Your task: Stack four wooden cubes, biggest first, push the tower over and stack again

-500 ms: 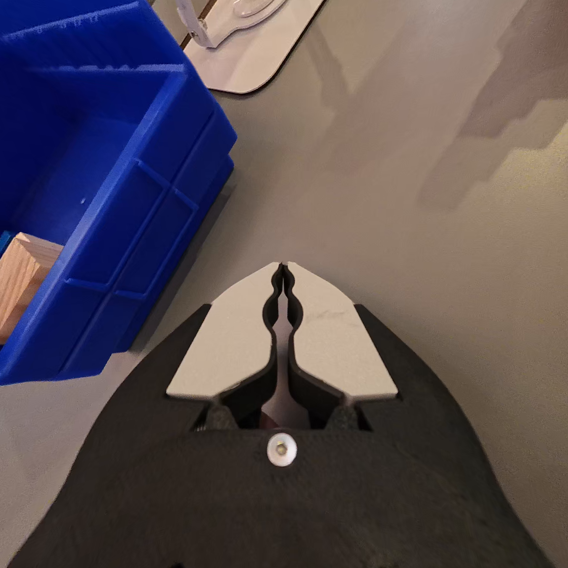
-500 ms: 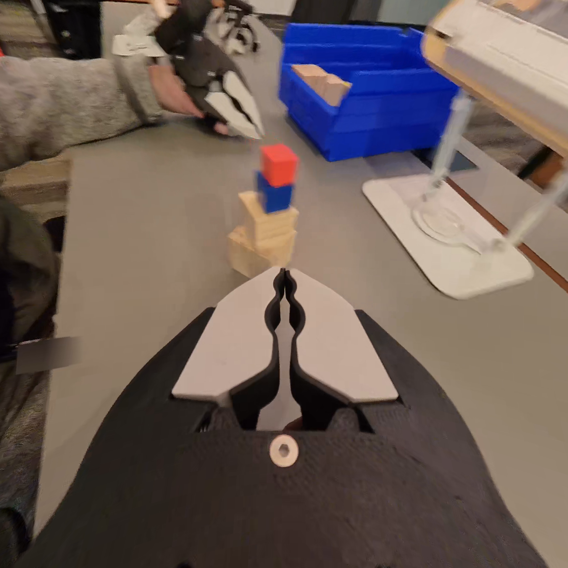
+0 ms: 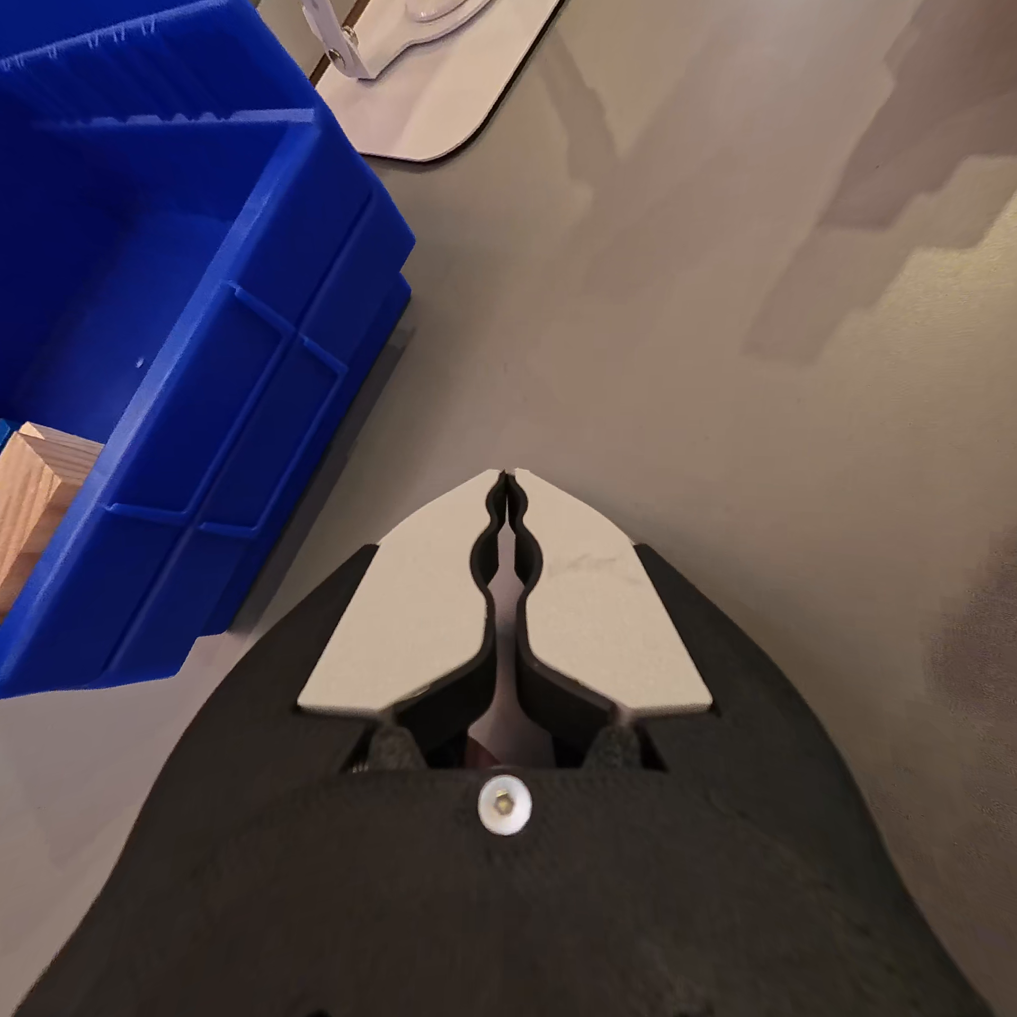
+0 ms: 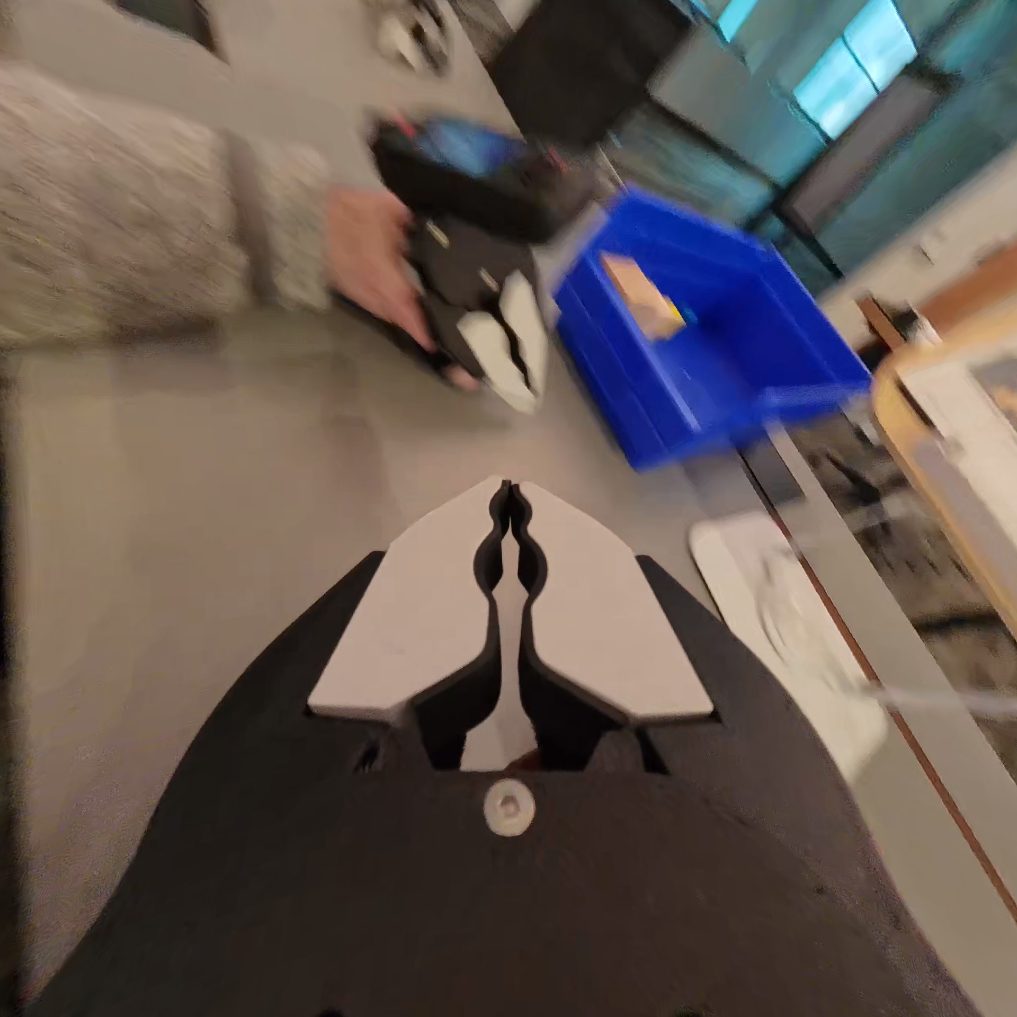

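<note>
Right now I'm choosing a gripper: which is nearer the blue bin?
Left. The left gripper sits right beside the bin; the right gripper hangs farther back.

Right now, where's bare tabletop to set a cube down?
Free: the grey tabletop ahead and right of the shut left gripper, bordered by the blue bin and the white stand base. Also the stretch between both grippers in the blurred right wrist view. Crowded: inside the bin, wooden blocks.
</note>
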A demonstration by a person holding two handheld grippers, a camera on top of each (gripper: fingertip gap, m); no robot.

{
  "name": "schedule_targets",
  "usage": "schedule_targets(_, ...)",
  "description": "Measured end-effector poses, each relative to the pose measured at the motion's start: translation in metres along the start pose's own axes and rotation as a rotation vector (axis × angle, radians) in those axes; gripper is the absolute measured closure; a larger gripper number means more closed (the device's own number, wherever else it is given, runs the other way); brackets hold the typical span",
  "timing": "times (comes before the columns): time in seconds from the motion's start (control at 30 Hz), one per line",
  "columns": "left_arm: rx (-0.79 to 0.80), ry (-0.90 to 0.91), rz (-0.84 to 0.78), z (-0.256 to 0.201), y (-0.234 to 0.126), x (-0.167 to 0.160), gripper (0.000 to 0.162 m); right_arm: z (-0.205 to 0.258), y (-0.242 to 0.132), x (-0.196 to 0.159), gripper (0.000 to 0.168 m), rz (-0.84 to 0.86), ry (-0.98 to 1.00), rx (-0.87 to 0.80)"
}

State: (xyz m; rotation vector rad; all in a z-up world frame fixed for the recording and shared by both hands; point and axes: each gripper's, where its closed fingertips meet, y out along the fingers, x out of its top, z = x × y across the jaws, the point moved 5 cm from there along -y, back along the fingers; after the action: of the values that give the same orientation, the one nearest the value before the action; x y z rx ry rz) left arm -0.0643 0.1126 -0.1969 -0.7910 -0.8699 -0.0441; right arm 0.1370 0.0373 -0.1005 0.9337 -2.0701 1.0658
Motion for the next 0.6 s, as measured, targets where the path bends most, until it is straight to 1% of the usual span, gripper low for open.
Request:
schedule_targets(0.03, -0.005, 0.002, 0.001, -0.001, 0.000, 0.000, 0.162, -0.020, 0.000, -0.029, 0.168, 0.084, 0.043, -0.060)
schedule_targets(0.07, -0.008, 0.004, 0.001, -0.001, 0.000, 0.000, 0.162, -0.036, -0.003, -0.067, 0.168, 0.179, 0.110, -0.088)
schedule_targets(0.1, -0.011, 0.004, -0.003, -0.001, 0.000, 0.000, 0.162, -0.049, -0.013, -0.096, 0.164, 0.211, 0.180, -0.122)
schedule_targets(0.13, -0.015, 0.003, -0.006, -0.001, -0.001, 0.000, 0.162, -0.058, -0.028, -0.120, 0.168, 0.260, 0.211, -0.161)
schedule_targets(0.17, -0.017, 0.001, -0.009, -0.001, -0.001, 0.001, 0.162, -0.062, -0.041, -0.143, 0.168, 0.316, 0.239, -0.175)
schedule_targets(0.23, -0.022, -0.001, -0.008, -0.001, 0.000, 0.001, 0.162, -0.067, -0.066, -0.173, 0.168, 0.323, 0.336, -0.196)
schedule_targets(0.3, -0.019, 0.004, 0.003, -0.001, 0.001, 0.000, 0.162, -0.069, -0.087, -0.186, 0.168, 0.319, 0.357, -0.215)
schedule_targets(0.4, -0.010, 0.017, 0.018, -0.002, 0.003, -0.001, 0.162, -0.070, -0.109, -0.195, 0.168, 0.295, 0.362, -0.205)
schedule_targets(0.53, 0.000, 0.012, 0.025, -0.001, 0.003, -0.001, 0.162, -0.061, -0.115, -0.212, 0.168, 0.300, 0.359, -0.144)
schedule_targets(0.6, 0.005, 0.012, 0.027, -0.001, 0.004, -0.001, 0.162, -0.063, -0.118, -0.216, 0.168, 0.286, 0.380, -0.143)
